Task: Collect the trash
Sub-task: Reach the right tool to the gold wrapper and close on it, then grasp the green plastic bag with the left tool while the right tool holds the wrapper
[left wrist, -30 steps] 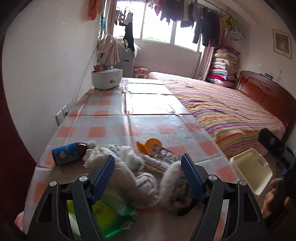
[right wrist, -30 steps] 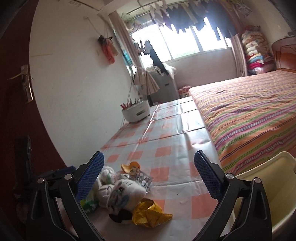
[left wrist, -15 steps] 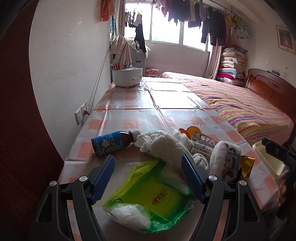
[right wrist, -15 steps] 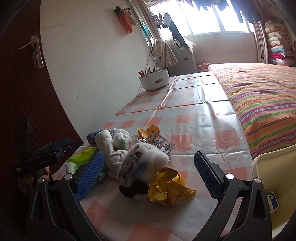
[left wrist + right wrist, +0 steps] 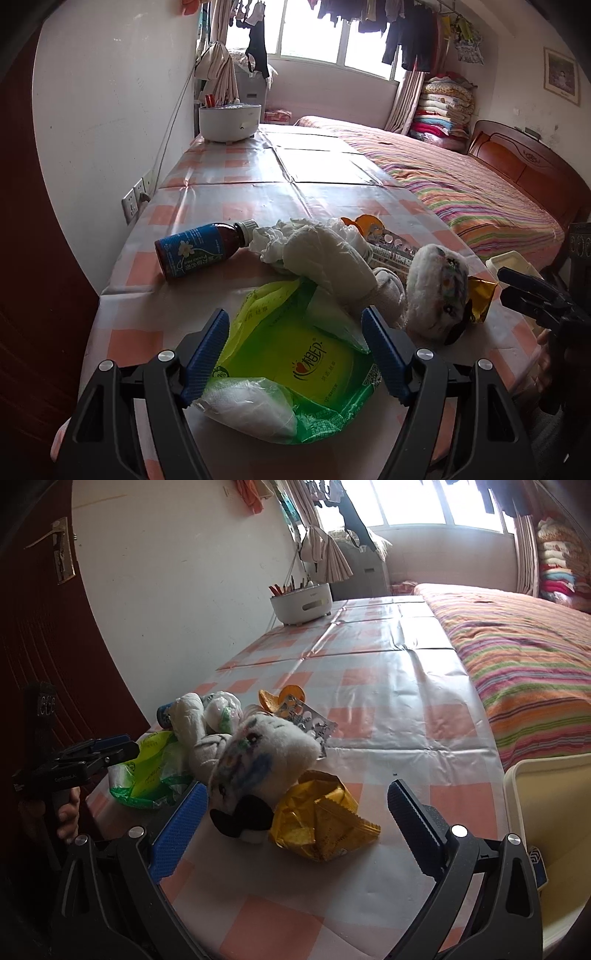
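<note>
A heap of trash lies on the near end of the checked table. My left gripper is open, its blue pads on either side of a green tissue pack without touching it. Behind the pack are crumpled white tissue and a brown bottle with a blue label. My right gripper is open and low over the table, with a crumpled gold wrapper and a white plush toy between its fingers. A silver blister pack and an orange lid lie behind the toy.
A cream bin stands off the table's right edge, by the striped bed. A white pen holder sits at the far end of the table. The wall and a dark door close the left side.
The left gripper has shifted left and down, from over the white tissue to over the green pack. The right gripper has sunk and tipped down towards the gold wrapper and the toy.
</note>
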{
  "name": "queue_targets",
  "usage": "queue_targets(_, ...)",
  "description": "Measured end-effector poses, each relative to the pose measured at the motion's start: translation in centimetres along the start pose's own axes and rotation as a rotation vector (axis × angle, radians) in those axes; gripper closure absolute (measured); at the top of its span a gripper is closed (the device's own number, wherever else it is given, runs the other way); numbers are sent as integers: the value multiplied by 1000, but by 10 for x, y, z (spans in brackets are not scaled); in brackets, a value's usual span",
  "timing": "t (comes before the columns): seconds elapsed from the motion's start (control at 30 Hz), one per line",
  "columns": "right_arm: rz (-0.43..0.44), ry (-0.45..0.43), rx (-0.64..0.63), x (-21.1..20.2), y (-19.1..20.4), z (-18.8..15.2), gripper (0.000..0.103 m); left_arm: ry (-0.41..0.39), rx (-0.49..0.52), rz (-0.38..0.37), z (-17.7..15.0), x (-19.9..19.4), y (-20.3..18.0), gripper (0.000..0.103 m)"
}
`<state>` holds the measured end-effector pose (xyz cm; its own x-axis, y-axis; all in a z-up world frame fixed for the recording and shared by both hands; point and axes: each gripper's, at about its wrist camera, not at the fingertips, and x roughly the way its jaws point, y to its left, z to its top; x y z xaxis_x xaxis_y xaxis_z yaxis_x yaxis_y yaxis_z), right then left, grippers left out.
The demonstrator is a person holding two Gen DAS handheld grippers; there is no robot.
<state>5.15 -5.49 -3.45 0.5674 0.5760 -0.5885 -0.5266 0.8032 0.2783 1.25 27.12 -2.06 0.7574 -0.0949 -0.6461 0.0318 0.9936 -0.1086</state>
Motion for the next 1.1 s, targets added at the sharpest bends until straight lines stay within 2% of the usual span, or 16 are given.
queue_targets(0.17, 1, 50, 34, 9, -12, -3, 7, 33, -4, -61, -4, 3, 4, 31)
queue_targets(0.33, -22, 87, 29, 21, -13, -3, 9, 40, 21, -53, -6, 5, 2, 31)
queue_targets(0.5, -17, 157, 33, 42, -13, -8, 30, 24, 1, -34, -4, 1, 12, 31)
queue_targets(0.53, -20, 164, 29, 43, -12, -9, 31, 26, -10, -32, -3, 1, 15, 31)
queue_targets(0.57, -32, 161, 16, 43, -10, -9, 39, 27, -21, -29, -3, 1, 18, 31)
queue_targets(0.63, -35, 162, 9, 43, -10, -8, 45, 34, -39, -20, -1, 3, 25, 31)
queue_targets(0.67, -43, 166, 9, 42, -9, -9, 55, 37, -43, -13, 0, 4, 27, 31)
queue_targets(0.83, -47, 152, 1, 34, -9, -7, 69, 44, -35, 29, 0, 5, 32, 31)
queue_targets(0.93, -47, 125, 3, 26, -12, -6, 70, 21, -56, 23, 1, -1, 37, 31)
queue_targets(1.1, -50, 85, 19, 17, -14, -2, 70, -73, -69, -6, 6, -22, 40, 31)
